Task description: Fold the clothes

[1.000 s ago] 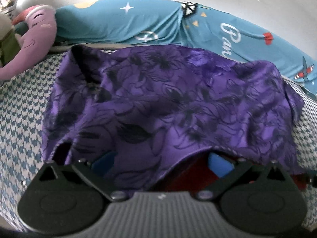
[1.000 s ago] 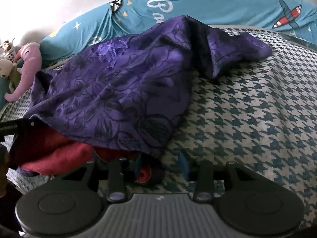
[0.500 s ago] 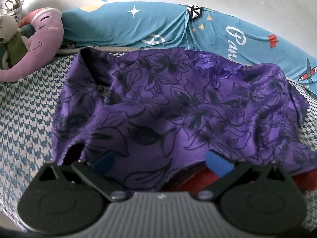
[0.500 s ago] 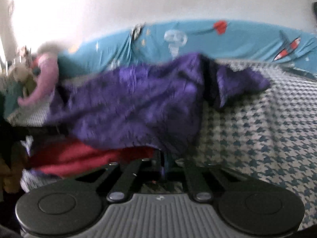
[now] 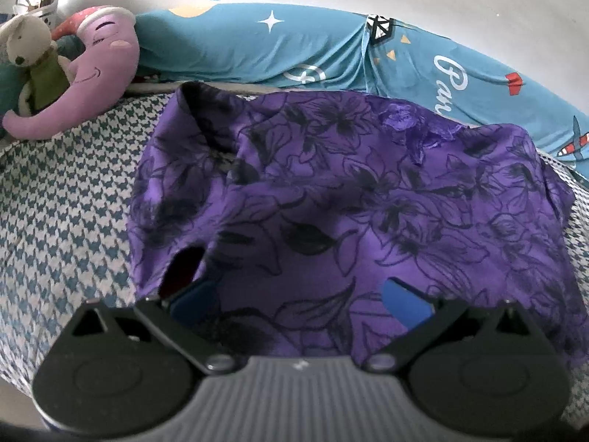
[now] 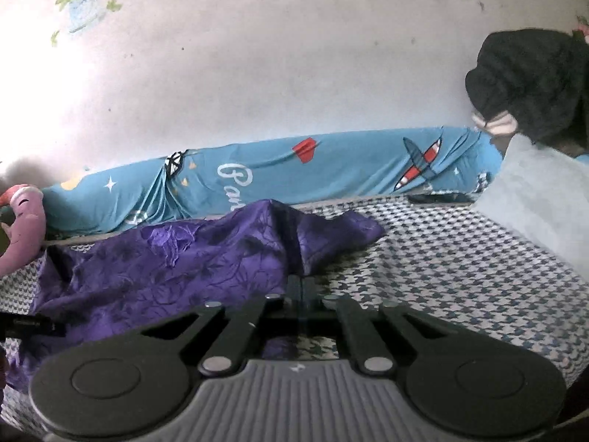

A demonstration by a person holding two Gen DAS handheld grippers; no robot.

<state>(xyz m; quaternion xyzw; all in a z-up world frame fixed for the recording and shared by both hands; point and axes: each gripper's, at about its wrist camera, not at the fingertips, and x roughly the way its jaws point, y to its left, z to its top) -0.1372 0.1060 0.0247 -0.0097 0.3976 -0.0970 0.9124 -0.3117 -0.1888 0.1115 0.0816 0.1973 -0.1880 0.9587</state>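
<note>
A purple garment with a black flower print (image 5: 349, 199) lies spread on the houndstooth bedsheet (image 5: 66, 213). In the left wrist view my left gripper (image 5: 298, 294) stands open at the garment's near edge. Its blue pads (image 5: 405, 304) are wide apart, with cloth lying loose between them. A dark red gap (image 5: 184, 261) shows under the cloth by the left pad. In the right wrist view my right gripper (image 6: 302, 280) is shut on the edge of the purple garment (image 6: 184, 258) and holds it a little above the bed.
A long teal bolster with planes and stars (image 5: 294, 48) runs along the white wall. A pink plush (image 5: 99, 73) and a white bunny (image 5: 29, 44) sit at the far left. At the right lie a black bundle (image 6: 533, 77) and a pale blue folded piece (image 6: 545, 199).
My right gripper shut on the garment's edge, rose and tipped up toward the wall; the red cloth left its view. My left gripper edged forward, and purple cloth now covers the red between its pads.
</note>
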